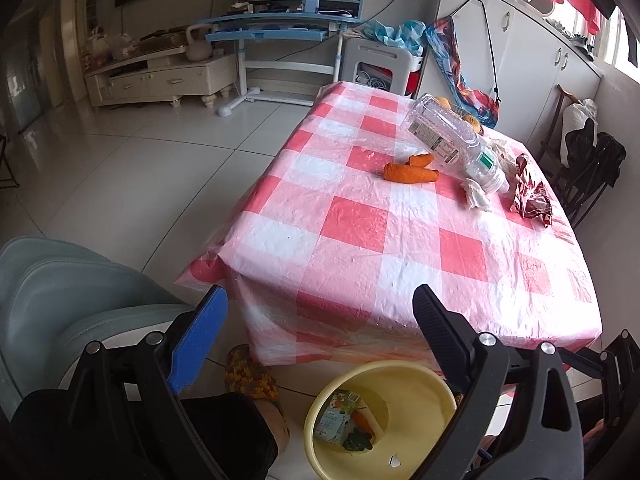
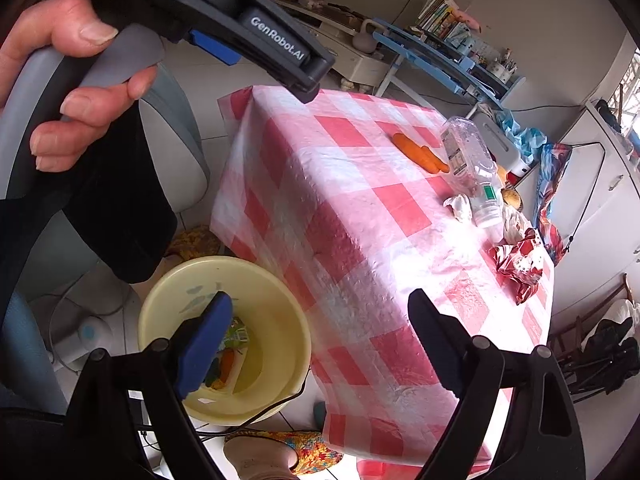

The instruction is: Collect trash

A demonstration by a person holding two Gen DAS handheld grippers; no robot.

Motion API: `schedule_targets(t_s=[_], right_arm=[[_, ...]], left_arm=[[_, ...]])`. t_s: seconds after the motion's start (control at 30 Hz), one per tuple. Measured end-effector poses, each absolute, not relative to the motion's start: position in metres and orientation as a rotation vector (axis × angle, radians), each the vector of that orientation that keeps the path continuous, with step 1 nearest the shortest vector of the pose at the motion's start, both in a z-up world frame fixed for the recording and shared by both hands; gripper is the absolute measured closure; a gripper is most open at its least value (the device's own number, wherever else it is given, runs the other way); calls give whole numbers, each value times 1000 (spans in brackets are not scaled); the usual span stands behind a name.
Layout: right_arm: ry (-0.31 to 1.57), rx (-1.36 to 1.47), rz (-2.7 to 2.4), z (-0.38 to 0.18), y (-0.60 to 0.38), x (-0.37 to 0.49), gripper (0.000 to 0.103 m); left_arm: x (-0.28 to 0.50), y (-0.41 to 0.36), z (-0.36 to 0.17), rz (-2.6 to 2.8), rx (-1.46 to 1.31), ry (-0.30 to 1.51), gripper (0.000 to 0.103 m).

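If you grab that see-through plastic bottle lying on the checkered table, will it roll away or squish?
The clear plastic bottle with the green-and-white label looks empty, so it is probably light and may dent when squeezed. It is round and lies tilted on crumpled white tissue, so a nudge could well roll or slide it on the shiny red-and-white checkered tablecloth.

white lettering reading "genrobot.ai" runs along the black body of the left gripper (image 2: pixel 256 24); print on the plastic bottle's (image 2: pixel 468 156) label and on the carton (image 1: pixel 336 416) is too small to read.
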State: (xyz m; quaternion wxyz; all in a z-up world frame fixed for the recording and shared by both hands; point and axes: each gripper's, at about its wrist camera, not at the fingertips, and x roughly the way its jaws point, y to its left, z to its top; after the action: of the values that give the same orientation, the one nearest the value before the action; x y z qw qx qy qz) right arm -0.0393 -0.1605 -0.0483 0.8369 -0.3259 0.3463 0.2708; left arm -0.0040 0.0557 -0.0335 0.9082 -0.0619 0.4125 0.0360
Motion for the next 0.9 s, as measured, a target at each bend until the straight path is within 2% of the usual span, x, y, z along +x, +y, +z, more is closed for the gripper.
schedule_targets(t_s=[0.9], right_arm=[[697,-679,553,-42,-163,-43,13]], left_arm=[[-9,56,-31,88,-127,822,11]])
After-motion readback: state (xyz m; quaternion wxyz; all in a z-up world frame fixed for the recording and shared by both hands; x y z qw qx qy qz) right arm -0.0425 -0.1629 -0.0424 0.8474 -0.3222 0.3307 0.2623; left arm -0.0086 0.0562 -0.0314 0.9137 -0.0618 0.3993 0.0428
